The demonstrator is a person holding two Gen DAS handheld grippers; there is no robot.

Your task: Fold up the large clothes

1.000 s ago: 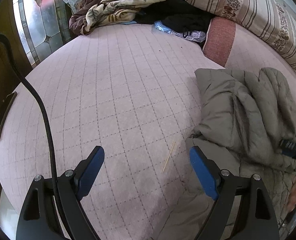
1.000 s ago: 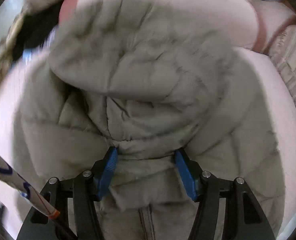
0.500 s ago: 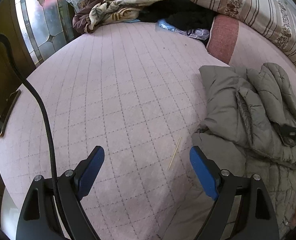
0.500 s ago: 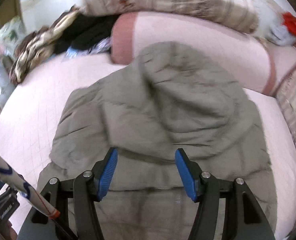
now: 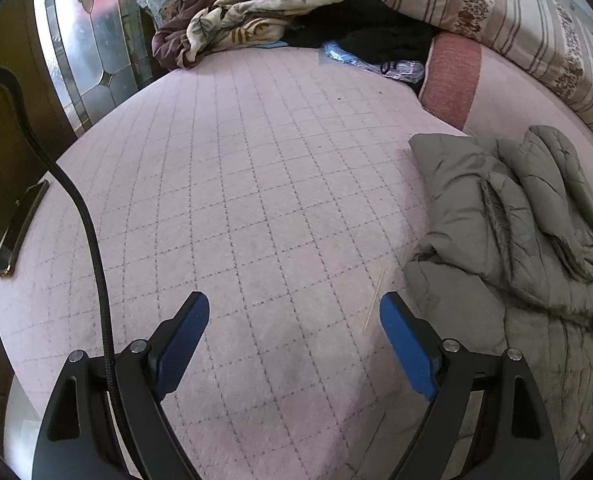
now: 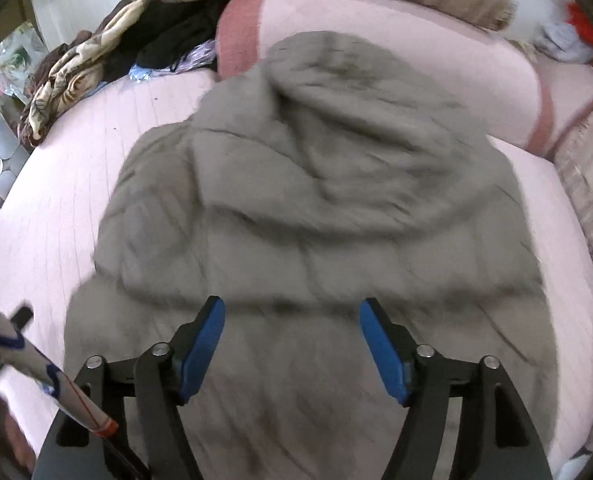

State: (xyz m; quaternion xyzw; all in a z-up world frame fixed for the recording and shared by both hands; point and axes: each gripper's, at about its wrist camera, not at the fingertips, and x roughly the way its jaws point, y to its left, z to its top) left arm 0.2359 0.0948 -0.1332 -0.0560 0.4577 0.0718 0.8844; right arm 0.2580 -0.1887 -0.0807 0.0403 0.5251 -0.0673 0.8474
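A grey-olive padded jacket (image 6: 320, 184) lies folded on the pink quilted bed, its hood bunched toward the pillows. In the left wrist view the jacket (image 5: 496, 220) lies at the right. My right gripper (image 6: 292, 344) hovers above the jacket's near part; its jaws are opening and the blue pads (image 6: 204, 344) stand clear of the cloth, nothing pinched between them. My left gripper (image 5: 294, 336) hangs wide open over bare bed cover to the left of the jacket, holding nothing.
A heap of brown, cream and black clothes (image 5: 256, 20) lies at the far end of the bed (image 5: 236, 184). Striped pillows (image 5: 516, 28) and a pink bolster (image 6: 396, 52) line the back. A phone (image 5: 20, 228) rests at the left edge, a thin stick (image 5: 374, 300) near the jacket.
The right gripper let go of the jacket's fold, pulled back and up, and its jaws widened. The jacket settled flat. The left gripper stayed put.
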